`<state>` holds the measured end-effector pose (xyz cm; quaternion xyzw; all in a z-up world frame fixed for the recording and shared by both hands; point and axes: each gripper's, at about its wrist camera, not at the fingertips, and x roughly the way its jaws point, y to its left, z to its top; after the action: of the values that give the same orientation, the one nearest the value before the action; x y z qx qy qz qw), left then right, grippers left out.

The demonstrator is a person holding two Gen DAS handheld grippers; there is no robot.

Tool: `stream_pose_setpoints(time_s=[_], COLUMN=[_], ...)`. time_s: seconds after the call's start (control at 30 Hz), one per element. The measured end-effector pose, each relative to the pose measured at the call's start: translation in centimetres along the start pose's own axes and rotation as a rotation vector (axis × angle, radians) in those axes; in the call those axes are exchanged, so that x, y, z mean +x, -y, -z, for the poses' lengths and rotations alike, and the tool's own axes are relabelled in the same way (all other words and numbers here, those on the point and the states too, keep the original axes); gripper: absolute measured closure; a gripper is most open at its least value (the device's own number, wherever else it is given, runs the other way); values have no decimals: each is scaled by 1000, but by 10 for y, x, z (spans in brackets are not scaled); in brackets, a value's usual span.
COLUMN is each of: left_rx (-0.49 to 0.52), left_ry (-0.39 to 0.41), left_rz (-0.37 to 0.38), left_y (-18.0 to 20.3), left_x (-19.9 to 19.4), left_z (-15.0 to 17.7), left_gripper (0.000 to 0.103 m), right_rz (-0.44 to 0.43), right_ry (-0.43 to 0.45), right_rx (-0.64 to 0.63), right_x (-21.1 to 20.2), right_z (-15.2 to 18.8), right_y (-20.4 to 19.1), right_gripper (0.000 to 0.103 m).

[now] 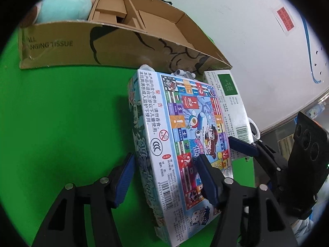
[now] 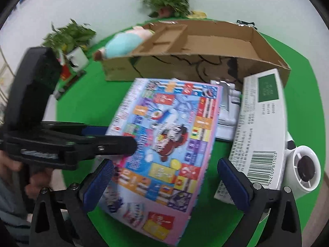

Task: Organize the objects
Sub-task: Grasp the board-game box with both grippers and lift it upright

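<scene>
A colourful board-game box point(image 1: 181, 144) point(image 2: 164, 150) is tilted up off the green table, its printed face towards the right wrist camera. My left gripper point(image 1: 166, 177) is shut on the box's thickness, one blue pad on each broad face; it also shows in the right wrist view point(image 2: 115, 138). My right gripper point(image 2: 164, 185) is open, its pads either side of the box's near end without touching. It shows at the right edge of the left wrist view point(image 1: 246, 146). An open brown cardboard carton point(image 1: 123, 41) point(image 2: 205, 47) stands behind.
A white box with a green label point(image 2: 265, 121) point(image 1: 230, 103) and a white appliance point(image 2: 304, 170) lie to the right. A grey-white item point(image 2: 228, 107) sits between the boxes. A plush toy point(image 2: 125, 41) and potted plants point(image 2: 70, 37) stand behind left.
</scene>
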<state>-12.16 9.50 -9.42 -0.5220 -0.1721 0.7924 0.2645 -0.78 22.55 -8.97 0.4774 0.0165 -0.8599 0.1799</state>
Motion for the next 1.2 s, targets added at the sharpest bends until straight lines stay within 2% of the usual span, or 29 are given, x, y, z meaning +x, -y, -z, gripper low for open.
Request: stream_pose_setpoints(time_s=[0.1,0.2,0.4,0.5,0.63,0.77,0.9,1.03,1.2], left_rx=[13,11,20,14,-3,-44,-70,-56,-19], left_ry=[-5,-8,-13,1,23,24,34,53,110], left_rz=[-1,0,4,-3,-12,27,50,27,-22], left_y=[1,0,-10,-20,-39,-61,-70,-71,-50], left_x=[1,0,-7,-16,-35,-47,-52,-61,-68], left_z=[1,1,5,8,15,23,27,31,30], left_gripper=[37,37,38,38,40,45,49,49,48], right_rz=[57,69,62,62,31,15,6,0,14], right_ry=[-45,-66,-89,-103,-126,-124,-140,-131,-78], right_rx=[-40,-85,-59,-43,-25,-40,-24,1,12], right_x=[10,13,13,13,14,19,24,24,17], right_z=[-3,-5,-8,-8,-8,-10,-11,-9,-4], right_y=[-4,-17,-22,-30,-47,-62,-65,-65,-67], right_gripper=[1,0,1,7,9,10,5,5,10])
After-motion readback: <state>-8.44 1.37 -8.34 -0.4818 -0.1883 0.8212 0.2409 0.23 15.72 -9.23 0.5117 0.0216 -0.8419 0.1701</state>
